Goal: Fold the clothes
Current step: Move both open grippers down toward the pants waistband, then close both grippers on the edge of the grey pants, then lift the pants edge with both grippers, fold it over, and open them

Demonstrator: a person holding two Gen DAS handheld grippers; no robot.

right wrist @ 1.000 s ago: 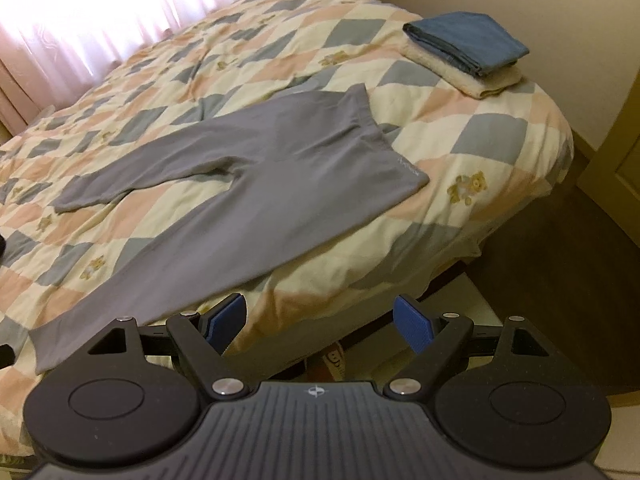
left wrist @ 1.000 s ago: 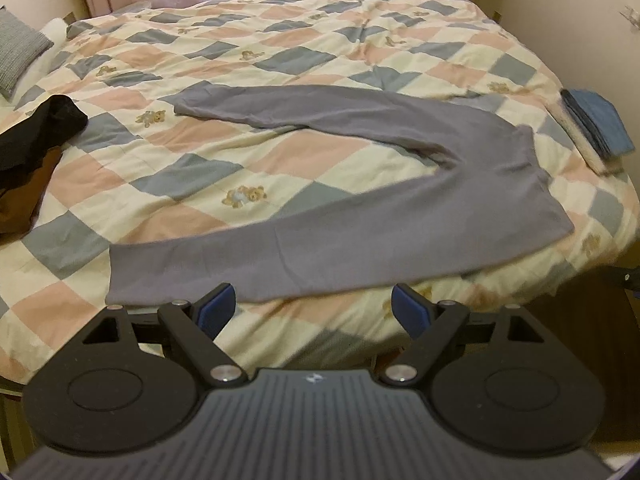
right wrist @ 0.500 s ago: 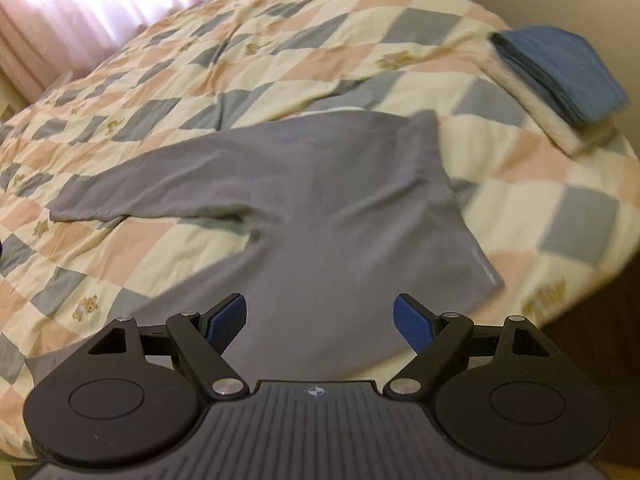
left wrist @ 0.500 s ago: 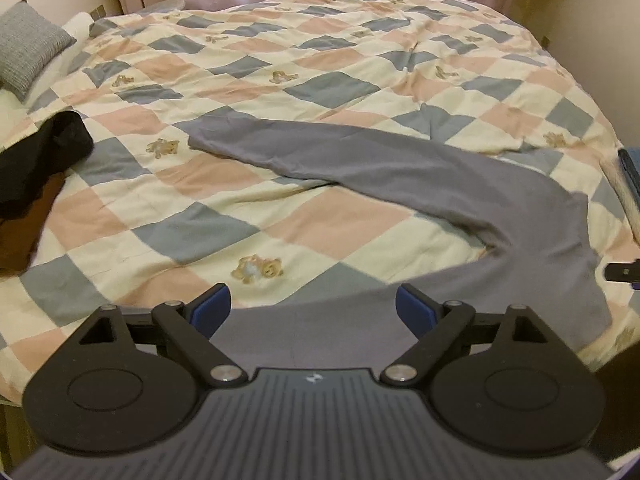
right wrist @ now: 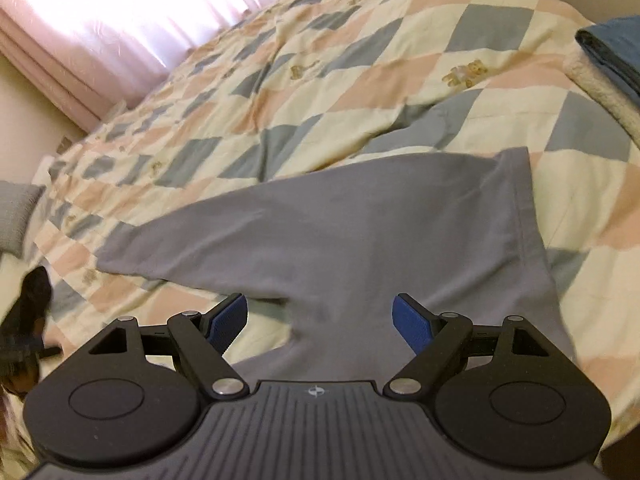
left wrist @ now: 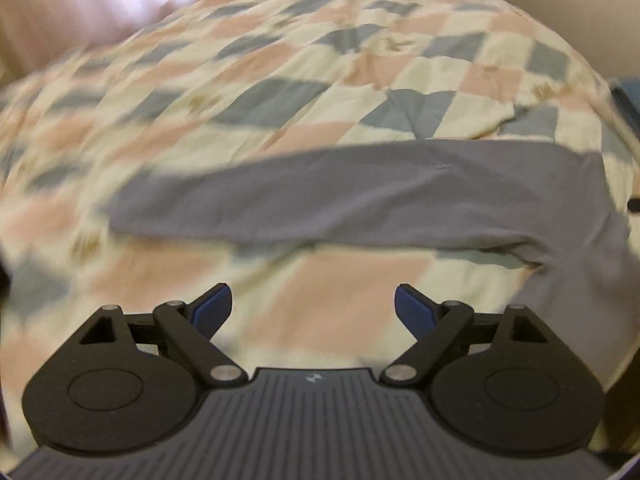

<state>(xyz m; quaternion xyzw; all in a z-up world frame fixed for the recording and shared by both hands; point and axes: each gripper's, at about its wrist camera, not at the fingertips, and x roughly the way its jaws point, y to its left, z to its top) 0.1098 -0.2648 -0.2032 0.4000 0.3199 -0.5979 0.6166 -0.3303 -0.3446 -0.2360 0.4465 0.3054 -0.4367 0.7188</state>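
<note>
As both views have closed in, we log: trousers spread flat near bed edge, unfolded; left gripper and right gripper wide, empty.

Trousers lie spread on the quilt, folded stack to their right.

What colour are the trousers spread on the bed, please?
Plain grey trousers, clearest in the right wrist view.

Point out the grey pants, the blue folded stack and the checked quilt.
grey pants [right wrist: 360, 232]: right wrist view, on the seat area.
blue folded stack [right wrist: 616, 46]: right wrist view, on its top layer.
checked quilt [right wrist: 360, 80]: right wrist view, on a bare patch.
</note>
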